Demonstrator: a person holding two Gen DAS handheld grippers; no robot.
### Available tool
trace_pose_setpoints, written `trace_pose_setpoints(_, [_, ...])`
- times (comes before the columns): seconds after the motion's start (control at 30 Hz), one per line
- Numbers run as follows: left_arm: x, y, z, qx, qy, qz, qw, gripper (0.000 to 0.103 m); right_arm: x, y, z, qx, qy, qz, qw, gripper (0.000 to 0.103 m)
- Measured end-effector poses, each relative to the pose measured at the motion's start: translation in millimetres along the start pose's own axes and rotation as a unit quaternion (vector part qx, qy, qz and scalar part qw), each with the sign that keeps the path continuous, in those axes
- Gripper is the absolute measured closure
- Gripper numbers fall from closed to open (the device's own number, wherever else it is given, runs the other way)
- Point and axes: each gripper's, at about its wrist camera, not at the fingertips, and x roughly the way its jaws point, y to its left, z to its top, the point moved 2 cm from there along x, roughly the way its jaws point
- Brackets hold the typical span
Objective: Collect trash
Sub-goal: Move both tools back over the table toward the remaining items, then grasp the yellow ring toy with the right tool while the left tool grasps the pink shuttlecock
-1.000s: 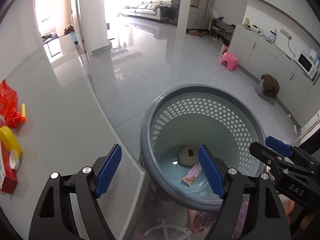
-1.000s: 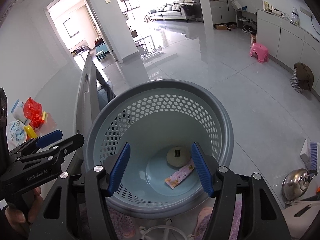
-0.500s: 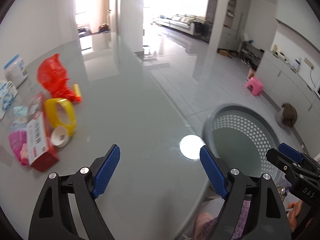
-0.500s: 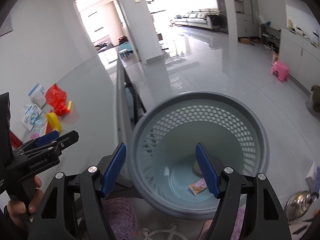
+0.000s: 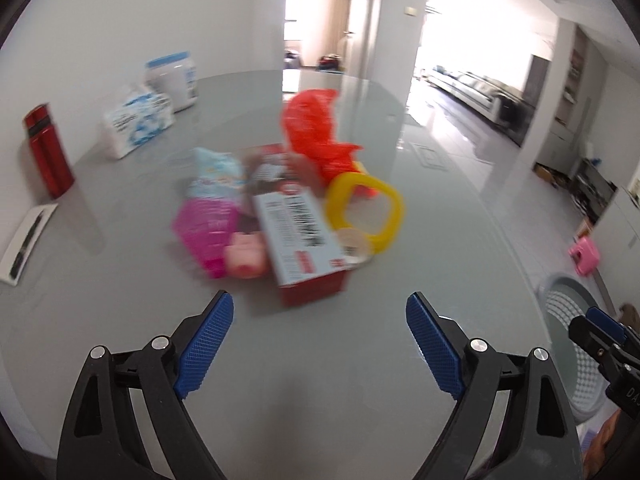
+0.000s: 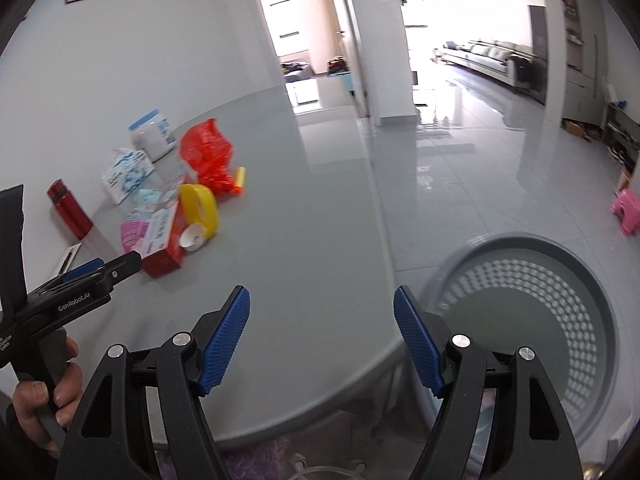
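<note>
A pile of trash lies on the grey table (image 5: 320,400): a red and white carton (image 5: 304,240), a yellow ring (image 5: 364,212), a red plastic bag (image 5: 316,128), a pink wrapper (image 5: 204,232) and a small white cap (image 5: 352,242). My left gripper (image 5: 320,344) is open and empty, just short of the carton. My right gripper (image 6: 322,340) is open and empty over the table's near edge. The grey perforated basket (image 6: 532,320) stands on the floor at the right. The pile also shows in the right wrist view, with the carton (image 6: 164,240) at the left.
A red flask (image 5: 48,152), a tissue pack (image 5: 136,124) and a white tub (image 5: 172,80) stand at the table's far left by the wall. A white card (image 5: 24,240) lies near the left edge. A pink stool (image 6: 626,212) stands on the floor.
Both grippers have swung left from above the basket to over the table. The left gripper now faces the trash pile; the basket has slid to the right of both views.
</note>
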Motion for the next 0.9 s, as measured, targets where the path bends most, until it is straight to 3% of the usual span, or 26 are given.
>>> trace_pose_setpoints(0.4, [23,94,10,-0.069,0.008,0.087,0.9938,0.016,85,69,41,-0.059,0.039,0.076,0.995,0.031])
trace_pose_setpoints(0.57, [33,109,17,-0.073,0.016,0.101,0.9921,0.016,121,92,58,-0.066,0.056,0.098,0.991,0.031])
trace_pose_setpoints(0.9, [50,118,23,-0.083,0.032,0.094,0.9916,0.016,164,110,77,-0.075,0.075,0.093,0.990,0.032])
